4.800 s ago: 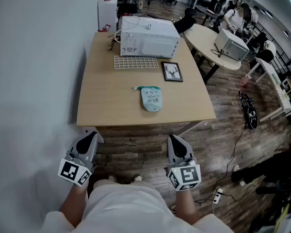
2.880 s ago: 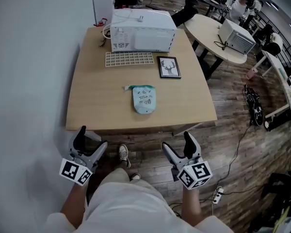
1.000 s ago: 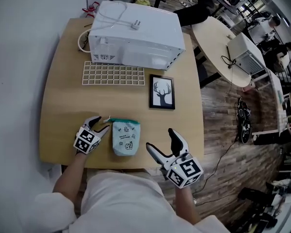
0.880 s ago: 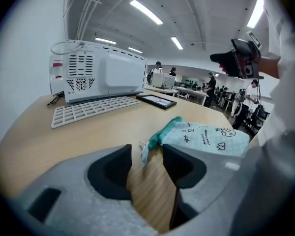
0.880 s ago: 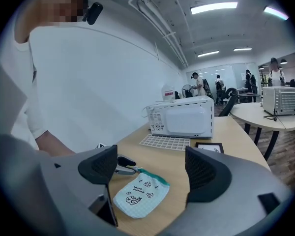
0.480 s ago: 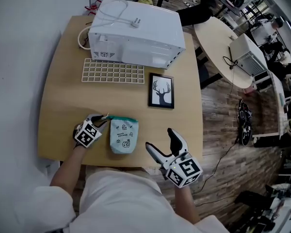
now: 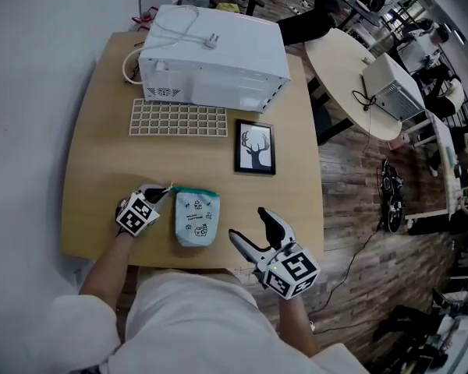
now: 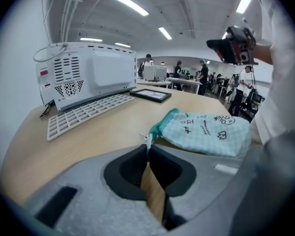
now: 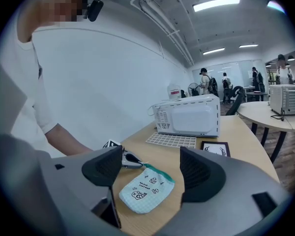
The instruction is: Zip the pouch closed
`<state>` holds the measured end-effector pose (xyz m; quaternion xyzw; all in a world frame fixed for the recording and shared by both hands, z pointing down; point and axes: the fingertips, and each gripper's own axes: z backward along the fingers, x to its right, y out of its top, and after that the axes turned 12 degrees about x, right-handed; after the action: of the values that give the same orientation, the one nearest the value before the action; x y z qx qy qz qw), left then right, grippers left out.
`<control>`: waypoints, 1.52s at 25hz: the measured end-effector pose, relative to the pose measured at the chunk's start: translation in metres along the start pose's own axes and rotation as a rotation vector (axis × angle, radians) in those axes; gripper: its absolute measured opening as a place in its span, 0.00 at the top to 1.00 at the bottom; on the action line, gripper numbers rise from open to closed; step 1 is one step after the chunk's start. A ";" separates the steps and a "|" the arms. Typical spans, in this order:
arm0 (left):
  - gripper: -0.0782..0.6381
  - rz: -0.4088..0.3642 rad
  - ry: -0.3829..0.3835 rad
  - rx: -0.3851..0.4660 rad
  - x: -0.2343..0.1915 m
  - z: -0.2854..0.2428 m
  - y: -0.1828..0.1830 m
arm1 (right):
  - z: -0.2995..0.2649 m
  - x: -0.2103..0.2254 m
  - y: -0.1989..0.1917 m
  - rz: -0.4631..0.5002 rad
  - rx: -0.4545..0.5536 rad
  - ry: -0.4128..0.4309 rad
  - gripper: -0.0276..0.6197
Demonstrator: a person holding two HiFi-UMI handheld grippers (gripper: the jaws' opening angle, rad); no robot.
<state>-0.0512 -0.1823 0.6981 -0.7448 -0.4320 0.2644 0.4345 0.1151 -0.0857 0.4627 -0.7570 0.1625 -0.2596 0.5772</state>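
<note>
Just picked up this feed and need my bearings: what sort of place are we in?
Probably an open-plan office or lab: a wooden table carrying a microwave, more desks nearby with people standing about, and strip lights overhead.

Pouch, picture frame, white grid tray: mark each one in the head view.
pouch (image 7: pixel 196 220), head view, middle of the checked fabric.
picture frame (image 7: pixel 256 146), head view, centre of the deer print.
grid tray (image 7: pixel 179 119), head view, middle of the grid.
</note>
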 end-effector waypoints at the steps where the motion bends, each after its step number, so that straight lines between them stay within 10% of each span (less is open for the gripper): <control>1: 0.85 -0.008 -0.010 0.027 0.001 0.002 0.005 | -0.002 -0.002 -0.001 0.018 -0.011 0.019 0.42; 20: 0.86 -0.396 -0.261 0.403 0.072 0.075 0.184 | -0.052 -0.023 0.027 0.435 -0.114 0.324 0.58; 38: 0.86 -0.618 -0.339 0.473 0.126 0.128 0.244 | -0.051 -0.082 0.026 0.269 -0.253 0.824 0.73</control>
<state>0.0123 -0.0797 0.4197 -0.4060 -0.6277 0.3325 0.5751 0.0205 -0.0887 0.4311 -0.6272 0.5060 -0.4403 0.3959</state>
